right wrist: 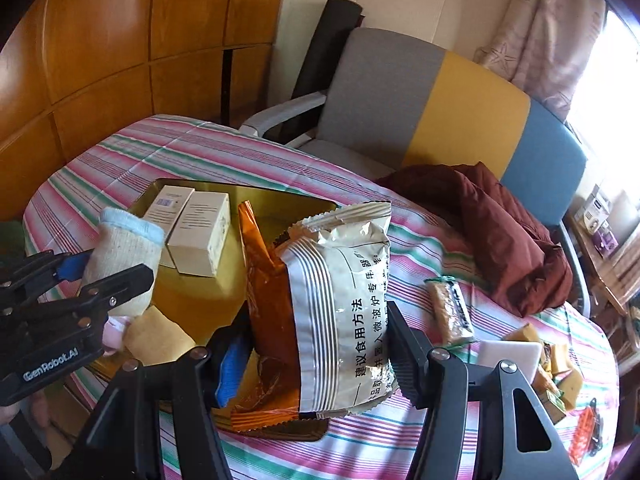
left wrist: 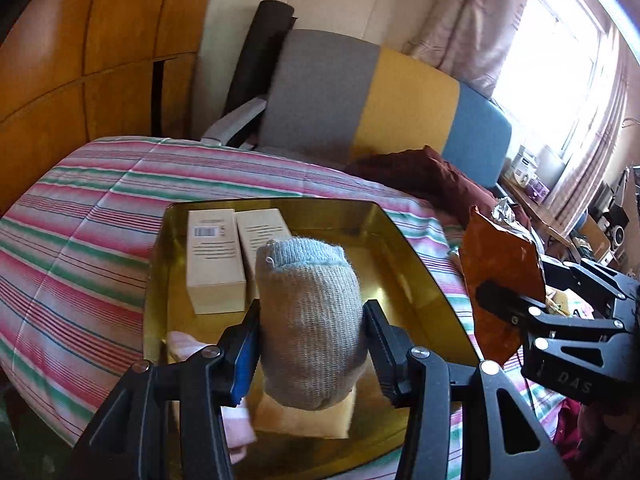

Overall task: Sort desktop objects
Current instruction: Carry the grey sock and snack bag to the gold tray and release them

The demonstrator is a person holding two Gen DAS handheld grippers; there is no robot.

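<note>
My left gripper is shut on a rolled grey sock and holds it above a gold tin tray on the striped tablecloth. Two white boxes lie at the tray's far end, a yellow pad and a pink cloth at its near end. My right gripper is shut on a snack bag, orange in front and silver with printed text at the back, held upright over the tray's right edge. The left gripper with the sock shows in the right wrist view, the right gripper in the left.
On the cloth to the right lie a wrapped bar, a white soap-like block, several small yellow packets and an orange item. A maroon garment lies by a grey, yellow and blue chair. Wooden panels stand behind.
</note>
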